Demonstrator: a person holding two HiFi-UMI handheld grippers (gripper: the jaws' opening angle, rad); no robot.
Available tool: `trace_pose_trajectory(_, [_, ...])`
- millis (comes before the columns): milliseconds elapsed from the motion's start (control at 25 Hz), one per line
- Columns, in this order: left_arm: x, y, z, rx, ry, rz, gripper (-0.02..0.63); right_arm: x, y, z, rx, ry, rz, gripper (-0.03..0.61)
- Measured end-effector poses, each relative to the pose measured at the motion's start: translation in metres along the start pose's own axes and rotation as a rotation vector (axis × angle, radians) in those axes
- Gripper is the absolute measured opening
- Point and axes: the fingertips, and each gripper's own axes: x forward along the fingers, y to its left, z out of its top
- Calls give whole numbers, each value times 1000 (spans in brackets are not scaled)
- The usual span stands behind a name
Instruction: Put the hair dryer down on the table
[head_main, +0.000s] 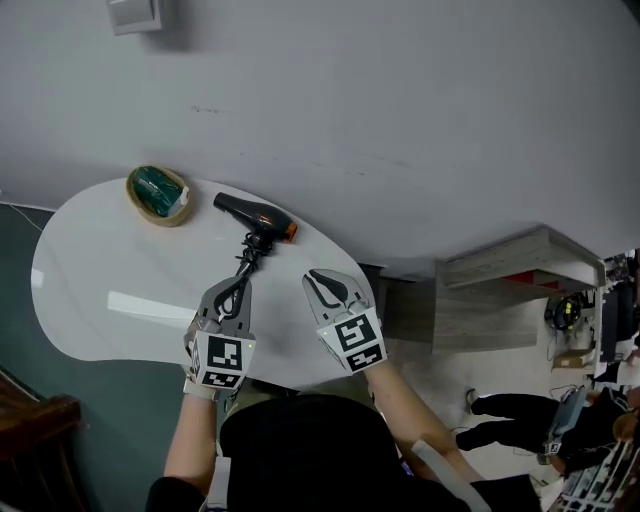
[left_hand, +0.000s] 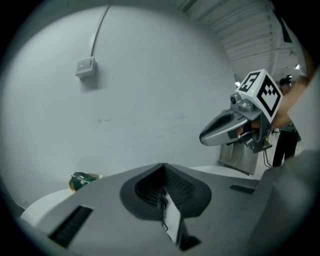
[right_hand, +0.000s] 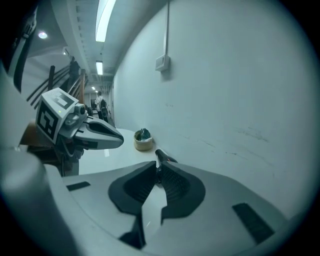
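Note:
The black hair dryer with an orange rear end lies on the white oval table, handle pointing toward me. My left gripper is shut, its tips right at the end of the handle. In the left gripper view the left gripper hides the dryer, and only a thin dark strand shows in the slit between the jaws; I cannot tell what it is. My right gripper is shut on nothing, a little right of the handle. The right gripper points at the hair dryer just beyond its tips.
A small woven basket with something green in it stands at the table's far left, against the grey wall. A wall box hangs above. A low wooden shelf and a person's legs are off to the right.

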Motion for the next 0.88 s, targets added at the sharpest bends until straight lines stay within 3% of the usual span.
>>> trace_pose_trajectory(200, [-28, 3, 28, 17, -128, -33, 9, -25, 17, 11, 20, -49, -30, 40])
trace_pose_trajectory(440, [-54, 11, 37, -67, -200, -78, 9, -48, 31, 22, 23, -113, -82, 40])
trace_pose_trajectory(880, [-79, 17, 37, -88, -243, -82, 9, -67, 40, 34, 17, -177, -149, 40])
